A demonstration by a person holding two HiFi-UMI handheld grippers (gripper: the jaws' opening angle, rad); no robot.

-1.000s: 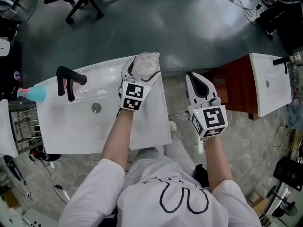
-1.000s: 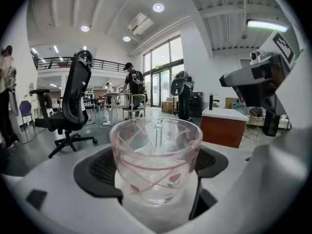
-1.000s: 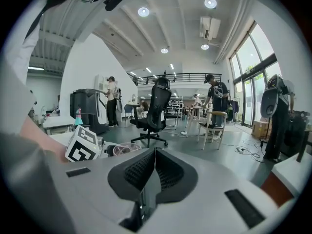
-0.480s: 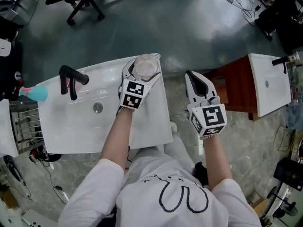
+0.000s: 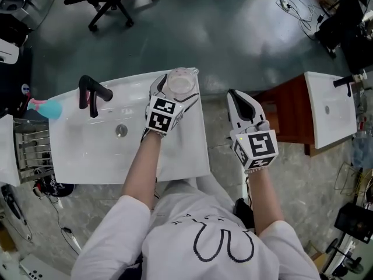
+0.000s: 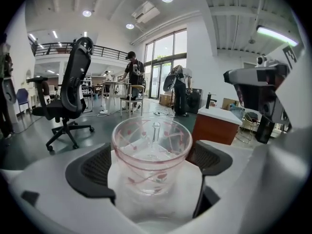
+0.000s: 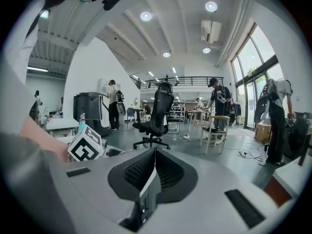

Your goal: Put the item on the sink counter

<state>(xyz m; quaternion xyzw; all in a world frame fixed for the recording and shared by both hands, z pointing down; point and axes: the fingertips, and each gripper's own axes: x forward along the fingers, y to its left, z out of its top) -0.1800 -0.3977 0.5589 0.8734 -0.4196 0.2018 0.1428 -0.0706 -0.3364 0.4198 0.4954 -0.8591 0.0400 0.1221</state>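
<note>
Left gripper (image 5: 177, 81) fingers (image 6: 95, 167) just opened, seemingly off cup (image 5: 180, 84).

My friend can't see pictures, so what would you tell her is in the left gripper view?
A clear cup with pink flowers stands on the white sink counter between the jaws of the left gripper, which have just been opening. Behind is a big bright room with a black office chair and people standing.

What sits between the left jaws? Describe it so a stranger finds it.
Find the white sink counter, then its far right corner, away from the black faucet. There the left gripper, its jaws just opening, flanks a clear cup, the only see-through thing, printed with pink flowers.
</note>
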